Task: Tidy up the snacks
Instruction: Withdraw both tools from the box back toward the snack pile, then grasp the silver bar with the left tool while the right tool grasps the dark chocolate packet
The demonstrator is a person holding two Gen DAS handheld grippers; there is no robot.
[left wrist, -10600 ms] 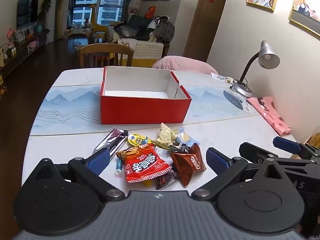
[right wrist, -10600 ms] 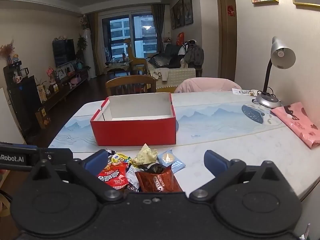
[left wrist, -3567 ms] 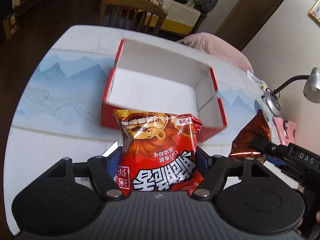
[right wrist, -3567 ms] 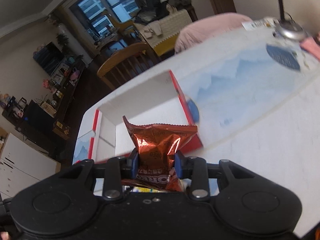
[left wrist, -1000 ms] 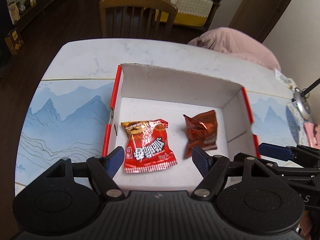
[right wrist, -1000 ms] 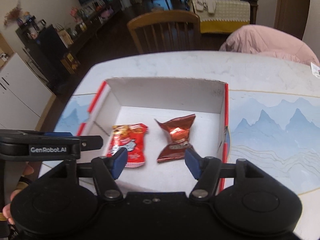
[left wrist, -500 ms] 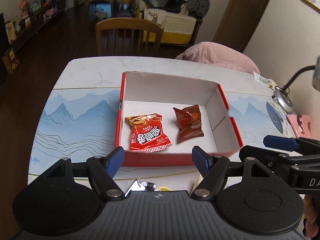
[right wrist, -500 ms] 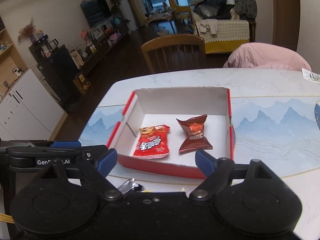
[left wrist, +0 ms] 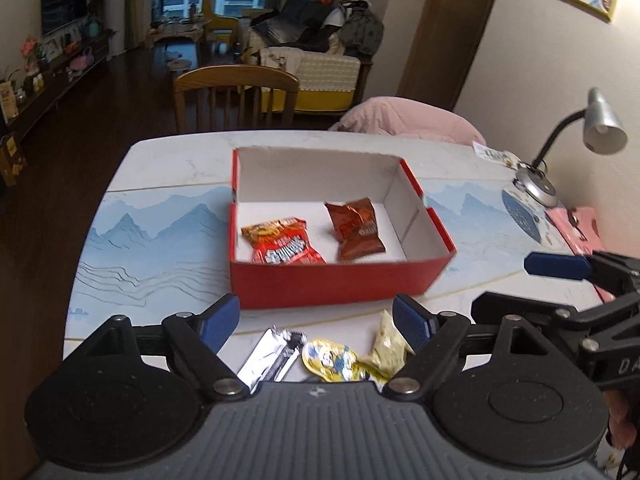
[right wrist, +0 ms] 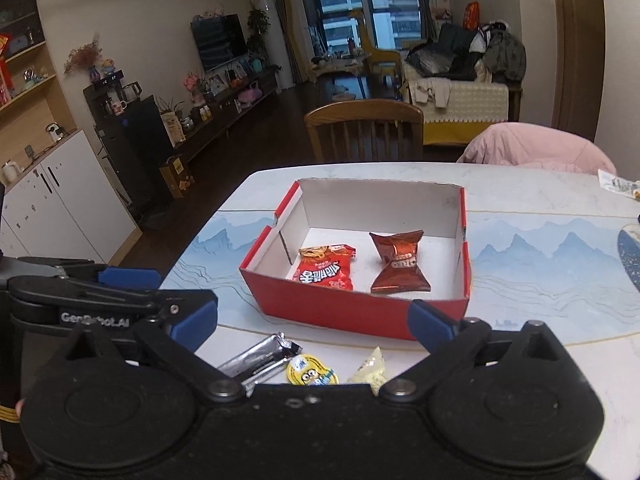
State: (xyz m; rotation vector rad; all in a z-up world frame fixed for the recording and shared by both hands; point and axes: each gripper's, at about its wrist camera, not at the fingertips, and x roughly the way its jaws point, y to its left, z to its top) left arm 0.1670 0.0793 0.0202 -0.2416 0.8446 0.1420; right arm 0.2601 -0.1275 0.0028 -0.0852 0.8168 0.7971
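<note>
Left gripper [left wrist: 316, 322] and right gripper [right wrist: 312, 320], jaws just widened, both spread with nothing between. Red bag [left wrist: 282, 242] and brown bag [left wrist: 356, 230] lie side by side in box [left wrist: 340, 286], frame centre. Silver bar [left wrist: 268, 356], yellow packet [left wrist: 332, 364], pale packet [left wrist: 386, 346] on table [left wrist: 160, 220] at bottom centre.

One red box [left wrist: 340, 284] on the worktop [left wrist: 168, 168]; two packets inside it, one red snack bag [left wrist: 282, 242] and one brown Oreo packet [left wrist: 356, 230]; three loose snacks in front of it, one silver bar [left wrist: 268, 356], one yellow cartoon packet [left wrist: 332, 362], one pale wrapped sweet [left wrist: 386, 348]; one desk lamp [left wrist: 572, 148]; two tongs, left [left wrist: 316, 322] and right [right wrist: 312, 320].
</note>
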